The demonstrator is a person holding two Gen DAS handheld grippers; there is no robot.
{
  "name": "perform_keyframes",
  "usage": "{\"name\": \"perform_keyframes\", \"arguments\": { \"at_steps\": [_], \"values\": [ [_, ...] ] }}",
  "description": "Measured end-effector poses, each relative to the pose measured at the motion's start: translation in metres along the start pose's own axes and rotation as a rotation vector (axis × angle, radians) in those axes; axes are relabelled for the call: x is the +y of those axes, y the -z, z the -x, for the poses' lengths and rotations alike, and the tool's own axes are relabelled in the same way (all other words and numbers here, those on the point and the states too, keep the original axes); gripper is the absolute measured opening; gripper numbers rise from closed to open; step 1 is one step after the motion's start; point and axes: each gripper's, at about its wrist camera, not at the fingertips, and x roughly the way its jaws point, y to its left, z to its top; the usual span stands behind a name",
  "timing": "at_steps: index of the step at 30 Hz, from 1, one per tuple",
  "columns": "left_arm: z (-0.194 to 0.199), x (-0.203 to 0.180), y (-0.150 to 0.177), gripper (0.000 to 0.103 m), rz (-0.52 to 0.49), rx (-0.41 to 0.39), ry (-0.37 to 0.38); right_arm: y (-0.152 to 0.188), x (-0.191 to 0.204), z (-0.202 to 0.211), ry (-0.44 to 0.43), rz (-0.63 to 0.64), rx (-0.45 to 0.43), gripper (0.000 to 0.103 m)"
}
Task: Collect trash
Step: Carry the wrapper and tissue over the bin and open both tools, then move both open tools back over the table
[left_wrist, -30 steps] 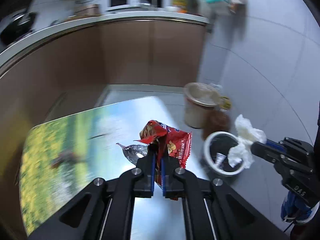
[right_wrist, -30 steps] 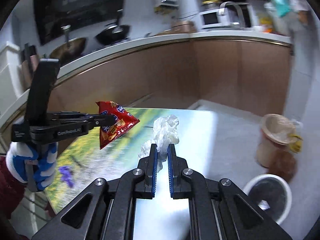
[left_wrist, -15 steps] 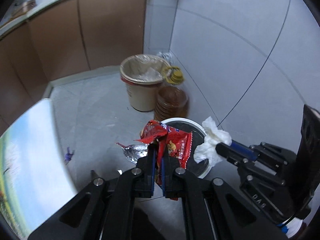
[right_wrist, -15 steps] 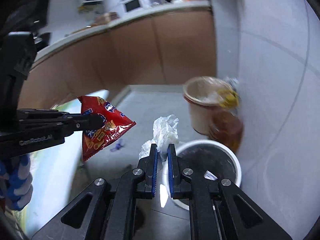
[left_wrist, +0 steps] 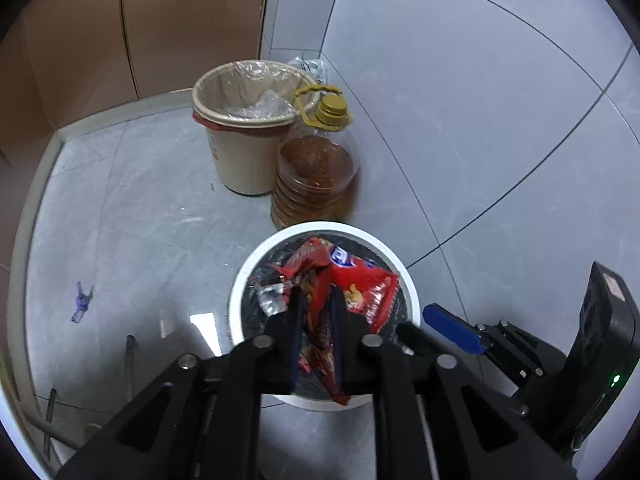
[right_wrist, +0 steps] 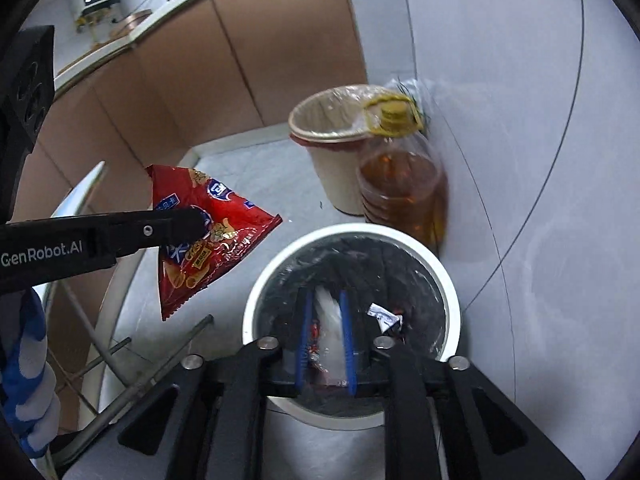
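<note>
- The left claw is over the white bin. Its jaws are opening, and the red snack bag sits between them.
- The snack bag is shiny and crinkly, red with a blue spot. It is torn open, so silver foil shows inside. In the right wrist view it hangs with its long side running up and down and one pointed corner aimed at the floor.
- The right claw has blue pads. Its jaws are opening too, right above the white bin. The soft white tissue is between them, but I cannot tell if the pads touch it.
- The white bin is round, with a smooth white rim and a wrinkly black bag inside. A small white scrap lies in it.
- A tan bin stands behind, round, lined with thin clear plastic.
- Just beside it is a clear ribbed oil jug with brown oil and a yellow cap.
- The floor is grey, smooth tile.
- A hand in a blue and white glove holds the left claw.
</note>
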Motion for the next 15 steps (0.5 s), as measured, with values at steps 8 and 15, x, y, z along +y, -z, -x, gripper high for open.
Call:
{"name": "perform_keyframes", "arguments": {
  "at_steps": [8,15],
  "values": [
    [0.012,0.006,0.005,0.045,0.019,-0.033,0.021,0.010,-0.002,0.005,0.015,-0.029,-0.005,0.038],
    [0.071,0.009,0.029,0.045,0.006,-0.133,-0.035,0.015,0.019,0.040,-0.006,-0.005,-0.056,0.041]
  ]
}}
